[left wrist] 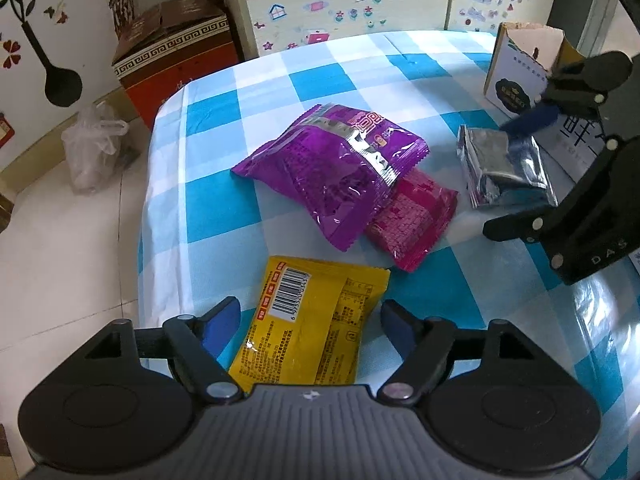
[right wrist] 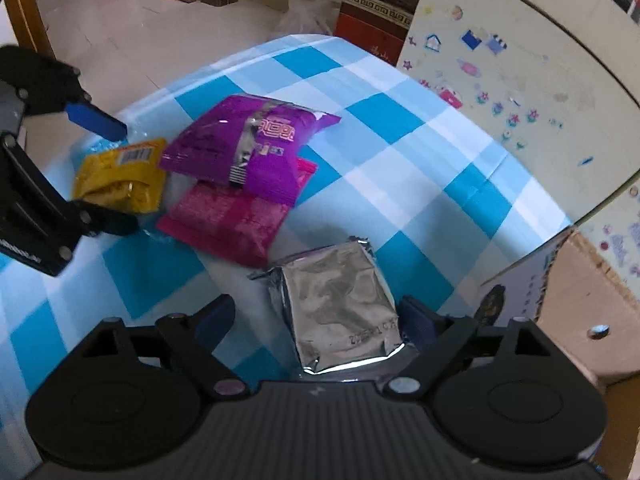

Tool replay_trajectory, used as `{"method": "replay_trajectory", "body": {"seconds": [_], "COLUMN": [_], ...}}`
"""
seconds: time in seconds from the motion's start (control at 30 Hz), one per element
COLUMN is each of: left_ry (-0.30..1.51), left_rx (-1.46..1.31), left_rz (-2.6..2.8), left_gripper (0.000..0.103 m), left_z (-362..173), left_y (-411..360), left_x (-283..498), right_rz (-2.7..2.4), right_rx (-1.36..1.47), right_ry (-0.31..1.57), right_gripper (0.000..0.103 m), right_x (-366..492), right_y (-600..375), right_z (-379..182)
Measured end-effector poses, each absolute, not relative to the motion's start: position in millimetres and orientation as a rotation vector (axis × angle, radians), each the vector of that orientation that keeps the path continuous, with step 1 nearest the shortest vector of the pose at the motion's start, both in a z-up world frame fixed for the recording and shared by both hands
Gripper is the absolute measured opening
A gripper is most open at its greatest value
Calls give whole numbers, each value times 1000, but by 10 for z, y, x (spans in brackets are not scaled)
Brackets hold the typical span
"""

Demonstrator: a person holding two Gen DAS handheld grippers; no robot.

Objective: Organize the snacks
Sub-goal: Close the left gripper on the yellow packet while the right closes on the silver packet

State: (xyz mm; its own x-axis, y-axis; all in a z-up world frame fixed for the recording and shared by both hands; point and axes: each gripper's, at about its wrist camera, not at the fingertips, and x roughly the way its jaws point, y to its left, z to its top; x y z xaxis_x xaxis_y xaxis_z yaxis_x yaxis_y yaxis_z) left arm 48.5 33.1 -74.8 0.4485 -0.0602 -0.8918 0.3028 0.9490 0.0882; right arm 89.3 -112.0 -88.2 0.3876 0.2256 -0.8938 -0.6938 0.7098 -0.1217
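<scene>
Left to right across the checked tablecloth point(left wrist: 208, 216). The left gripper point(left wrist: 310, 322) points steeply down with the yellow packet point(left wrist: 312, 320) lying between its fingers; a gap shows on each side, so the pads stand part-open around it and nothing is gripped. The left pad hangs at the cloth's edge, with floor just beyond it. Ahead of these fingertips the purple packet point(left wrist: 340, 168) lies over one end of the pink packet point(left wrist: 412, 220). Further right, the right gripper point(right wrist: 316, 318) straddles the silver packet point(right wrist: 340, 312): the right pad sits at the packet's edge, the left pad stands clear of it, and whether the right pad presses cannot be told. Beyond the right pad stands the open cardboard box point(right wrist: 580, 312), judged the likely destination.

Risks, as judged. A closing stroke may catch only the yellow packet's flat seam, so that it slips or is nudged off the near edge. The foil of the silver packet looks slick and crumpled; an off-centre pinch could rotate it out. A pad may also snag the cloth and drag the overlapping pair.
</scene>
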Motion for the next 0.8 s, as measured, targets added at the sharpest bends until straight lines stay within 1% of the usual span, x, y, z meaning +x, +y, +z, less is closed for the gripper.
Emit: {"method": "replay_trajectory", "body": {"seconds": [0.07, 0.13, 0.17, 0.3, 0.33, 0.37, 0.47, 0.63, 0.7, 0.73, 0.8], "left_ry": [1087, 1090, 1091, 1087, 1086, 1086, 1084, 1080, 1085, 1091, 1090], "left_rx": [237, 225, 226, 236, 236, 237, 241, 221, 191, 176, 189], "left_rz": [-232, -236, -237, -252, -254, -255, -255, -258, -267, -278, -279], "left_gripper": [76, 74, 74, 74, 75, 77, 82, 82, 74, 69, 66], "left_z": [-741, -737, -737, -741, -743, -746, -758, -769, -760, -751, -742], "left_y": [340, 348, 347, 339, 338, 340, 338, 347, 363, 361, 324], "left_x": [489, 497, 496, 476, 473, 473, 473, 474, 483, 487, 475], "right_rz": [640, 677, 695, 709, 713, 714, 687, 665, 650, 637, 611], "right_rx": [-496, -459, -432, -399, -407, -418, -479, -440, -411, -408, -387], "right_ry": [1027, 1039, 1050, 1053, 1047, 1045, 1062, 1069, 1072, 1073, 1074], "right_gripper": [73, 65, 63, 65, 71, 79, 85, 86, 85, 81, 71], "right_x": [884, 867, 863, 827, 815, 806, 784, 795, 805, 808, 821], "right_y": [-1124, -1124, -1125, -1126, -1120, -1111, -1077, -1079, -1088, -1088, -1106], "right_z": [-841, -792, -777, -791, -800, -820, -937, -957, -954, -949, -914]}}
